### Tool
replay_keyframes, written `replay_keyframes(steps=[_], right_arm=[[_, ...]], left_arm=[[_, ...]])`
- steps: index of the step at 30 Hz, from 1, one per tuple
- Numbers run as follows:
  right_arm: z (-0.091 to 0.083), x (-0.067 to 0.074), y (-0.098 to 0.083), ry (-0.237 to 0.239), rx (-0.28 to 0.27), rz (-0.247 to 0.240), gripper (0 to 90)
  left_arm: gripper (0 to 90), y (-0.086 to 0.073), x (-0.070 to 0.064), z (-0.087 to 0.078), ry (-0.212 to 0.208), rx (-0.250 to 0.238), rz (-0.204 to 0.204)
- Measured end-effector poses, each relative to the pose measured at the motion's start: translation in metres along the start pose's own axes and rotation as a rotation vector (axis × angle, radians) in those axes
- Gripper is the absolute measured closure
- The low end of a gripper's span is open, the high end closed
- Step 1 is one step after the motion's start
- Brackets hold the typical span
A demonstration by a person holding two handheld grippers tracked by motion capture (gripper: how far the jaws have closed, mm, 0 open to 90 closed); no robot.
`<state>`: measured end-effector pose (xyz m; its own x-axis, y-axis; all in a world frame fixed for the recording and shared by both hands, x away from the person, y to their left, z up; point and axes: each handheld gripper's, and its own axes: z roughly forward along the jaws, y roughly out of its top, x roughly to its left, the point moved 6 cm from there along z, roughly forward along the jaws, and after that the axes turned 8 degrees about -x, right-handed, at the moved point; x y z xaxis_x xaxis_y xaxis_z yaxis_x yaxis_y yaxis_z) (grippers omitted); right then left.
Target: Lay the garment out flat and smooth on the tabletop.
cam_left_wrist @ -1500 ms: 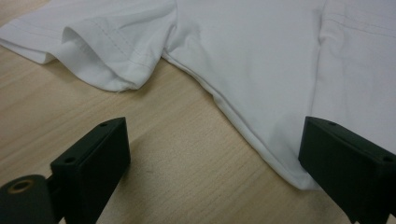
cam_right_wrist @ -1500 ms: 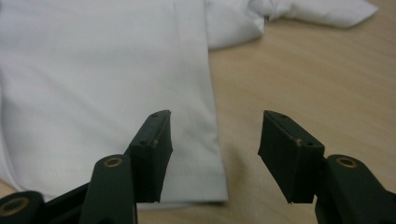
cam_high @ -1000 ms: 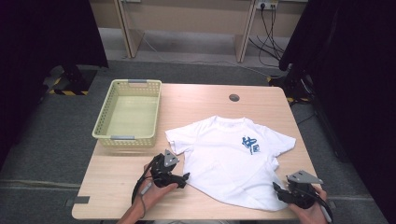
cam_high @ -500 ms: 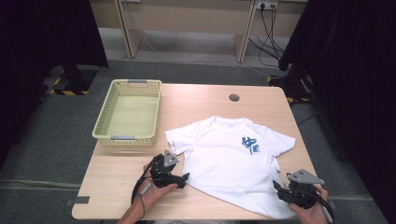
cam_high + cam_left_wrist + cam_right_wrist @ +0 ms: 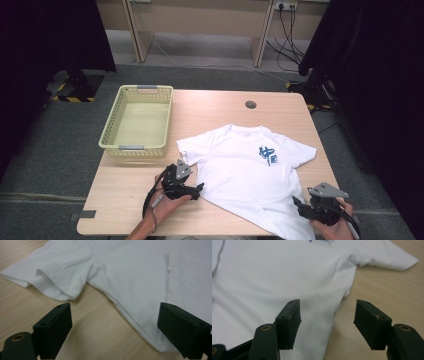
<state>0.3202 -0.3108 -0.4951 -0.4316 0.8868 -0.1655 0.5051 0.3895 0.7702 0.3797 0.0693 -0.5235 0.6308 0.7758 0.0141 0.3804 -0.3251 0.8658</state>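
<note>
A white T-shirt (image 5: 245, 165) with a small blue print lies flat on the wooden table (image 5: 215, 107), its collar toward the far edge. My left gripper (image 5: 199, 190) rests at the shirt's left side seam, just below the sleeve (image 5: 57, 280). Its jaws stand open and have just closed a little, with the seam edge (image 5: 130, 315) lying loose between them. My right gripper (image 5: 296, 204) sits open at the shirt's lower right side. In the right gripper view the left jaw is over the cloth (image 5: 287, 280) and the right jaw over bare wood.
A pale yellow plastic basket (image 5: 112, 125) stands empty at the table's left back. A round cable hole (image 5: 250, 104) sits near the far edge. Grey floor, cables and dark curtains surround the table.
</note>
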Motion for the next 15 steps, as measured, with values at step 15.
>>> replay_keyframes(steps=[15], right_arm=[[0.089, 0.006, 0.063, 0.125, -0.019, 0.02, 33.9]], left_arm=[[13.1, 0.026, -0.001, 0.047, -0.024, 0.06, 0.003]])
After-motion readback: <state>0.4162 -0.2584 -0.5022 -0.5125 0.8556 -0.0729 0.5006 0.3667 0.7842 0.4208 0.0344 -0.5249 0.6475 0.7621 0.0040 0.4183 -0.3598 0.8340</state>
